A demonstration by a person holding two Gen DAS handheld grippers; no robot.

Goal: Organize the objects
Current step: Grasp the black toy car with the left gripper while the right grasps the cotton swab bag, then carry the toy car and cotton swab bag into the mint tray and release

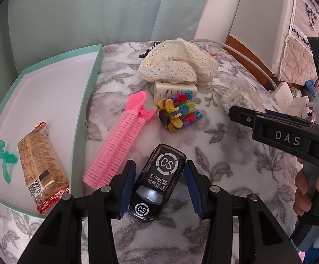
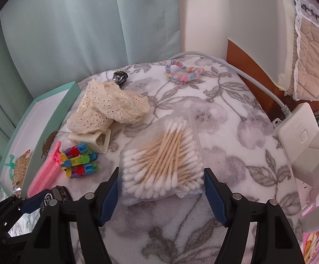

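A black toy car [image 1: 157, 180] marked CS EXPRESS lies on the flowered blanket, and my left gripper [image 1: 160, 187] is shut on it, a blue pad against each side. To its left stands a mint box [image 1: 93, 83] holding a snack packet [image 1: 42, 169] and a green plastic figure [image 1: 5, 158]. A pink hair roller [image 1: 119, 138], a colourful block toy [image 1: 179, 112] and a cream lace cloth [image 1: 177, 66] lie beyond the car. My right gripper [image 2: 160, 195] is open, its fingers either side of the near end of a bag of cotton swabs [image 2: 161, 160].
A pastel pipe-cleaner heart [image 2: 183, 72] and a small shiny black item [image 2: 119, 77] lie at the blanket's far edge. A white power strip [image 2: 295, 132] with its grey cable [image 2: 236, 66] sits at the right. Green curtains hang behind. A hand [image 1: 307, 189] holds the right gripper.
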